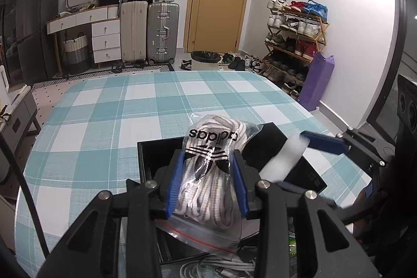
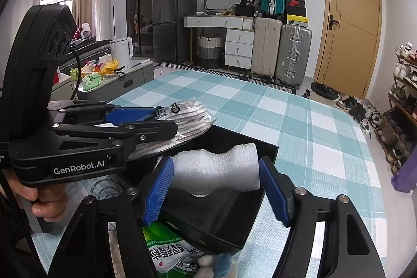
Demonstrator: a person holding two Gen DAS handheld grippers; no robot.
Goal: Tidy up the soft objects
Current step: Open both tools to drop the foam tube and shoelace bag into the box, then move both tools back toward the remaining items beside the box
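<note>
foam block (image 2: 216,168) lies crosswise between the pads of the right gripper (image 2: 216,189), long axis running pad to pad, resting in the black box (image 2: 229,220) on the table (image 2: 299,121); its jaws stand apart, pads seemingly just off the foam; left gripper (image 1: 207,179), beside it, is clamped on the bag of laces (image 1: 211,163) over the box's left side; judged, right gripper is nearer the foam.

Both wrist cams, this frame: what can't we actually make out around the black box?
- Black box interior: both views, hidden by white foam and the grippers.
- Right gripper contact with the foam: unclear; its upper finger is motion-blurred in the left view.
- Green packet: right view, cut by the bottom edge.
- Bag of laces bottom: left view, hidden behind left gripper.
</note>
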